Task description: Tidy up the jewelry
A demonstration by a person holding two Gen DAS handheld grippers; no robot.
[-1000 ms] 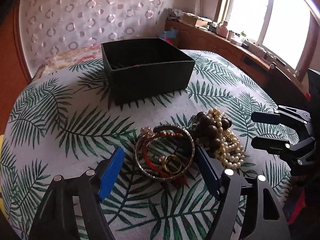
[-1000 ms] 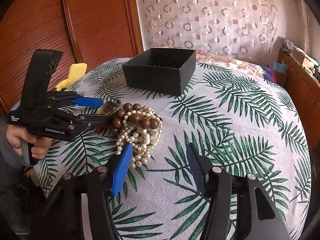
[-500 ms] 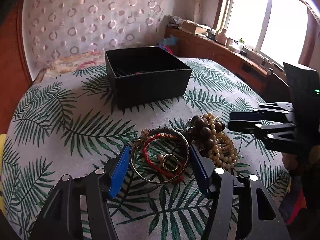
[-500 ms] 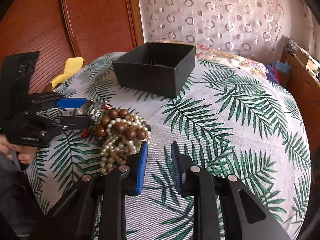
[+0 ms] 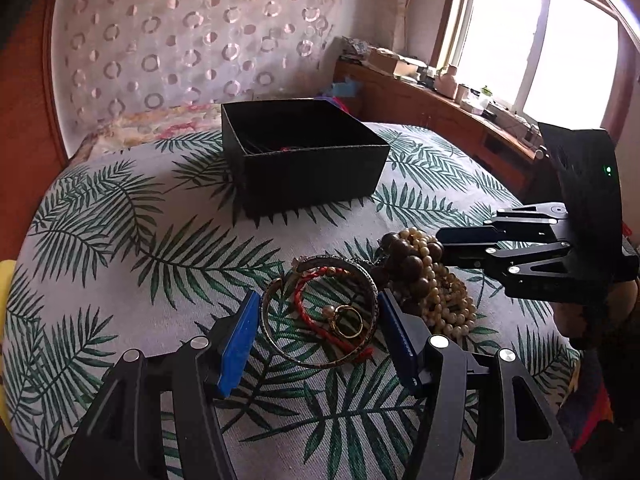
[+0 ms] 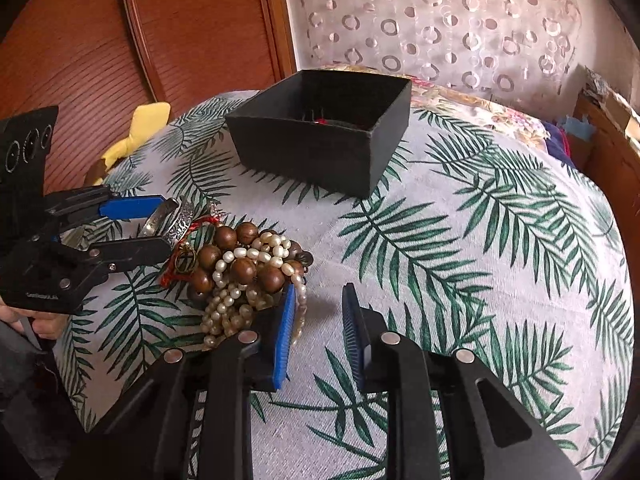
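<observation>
Most of the sorting looks undone: nearly all the jewelry lies heaped near the front edge of the leaf-print table [image 5: 132, 216], with the black box [image 5: 312, 168] well back toward the far edge.

On the left, the left gripper [image 5: 316, 332] straddles the metal bangle [image 5: 320, 312]. Its blue pads sit just at the bangle's sides, about half open; I cannot tell whether they press on it. Inside the bangle lie a red cord bracelet [image 5: 304, 312] and a gold ring [image 5: 347, 320].

Just right of that, the brown wooden beads [image 6: 240, 264] and the pearl strands [image 6: 232, 312] are tangled together.

Furthest right, the right gripper [image 6: 320, 316] stands narrowly parted with nothing between its jaws, its left pad against the pearls' edge.

The box's inside is mostly hidden; a glimpse of red shows, so something may already be in.
</observation>
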